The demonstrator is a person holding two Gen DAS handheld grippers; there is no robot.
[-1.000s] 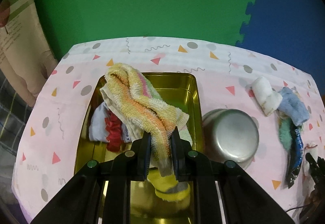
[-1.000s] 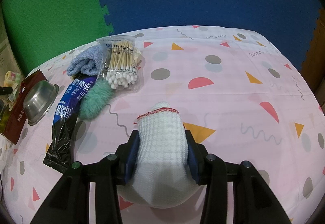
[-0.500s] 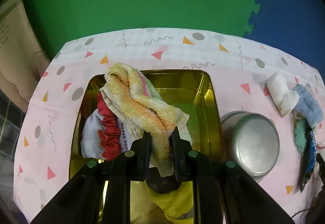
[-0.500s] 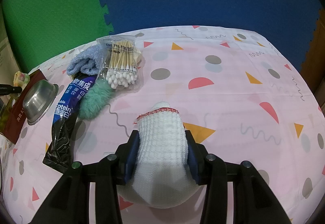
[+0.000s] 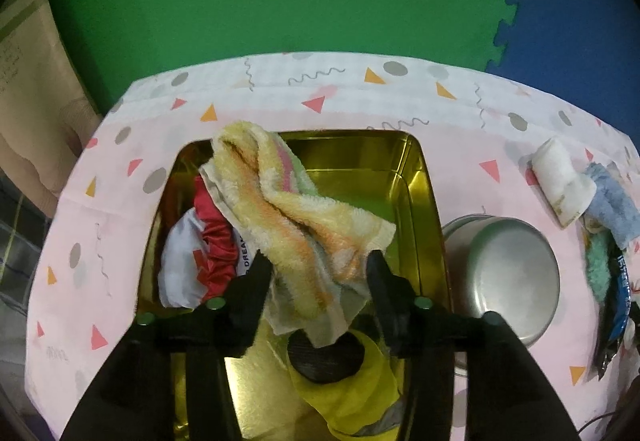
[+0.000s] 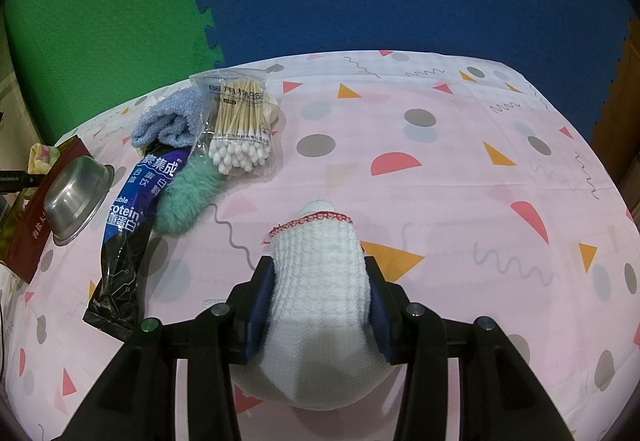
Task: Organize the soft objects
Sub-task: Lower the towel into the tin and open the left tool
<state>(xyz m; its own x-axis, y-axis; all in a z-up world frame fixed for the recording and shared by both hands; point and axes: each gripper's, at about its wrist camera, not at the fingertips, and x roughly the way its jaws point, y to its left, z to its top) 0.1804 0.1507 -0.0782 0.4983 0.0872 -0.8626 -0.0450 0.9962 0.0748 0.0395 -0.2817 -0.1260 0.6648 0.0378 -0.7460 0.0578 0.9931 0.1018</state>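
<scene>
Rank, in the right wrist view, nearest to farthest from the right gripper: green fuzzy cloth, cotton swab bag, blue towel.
From the right gripper:
1. Green fuzzy cloth, up-left.
2. Cotton swab bag, beyond it.
3. Blue towel, far left; close to the bag.

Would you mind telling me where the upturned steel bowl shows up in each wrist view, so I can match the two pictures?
Left wrist view: the steel bowl sits lower right, just right of the gold tin.
Right wrist view: the steel bowl sits at the far left edge.
Shared landmark: the light blue fluffy cloth.
</scene>
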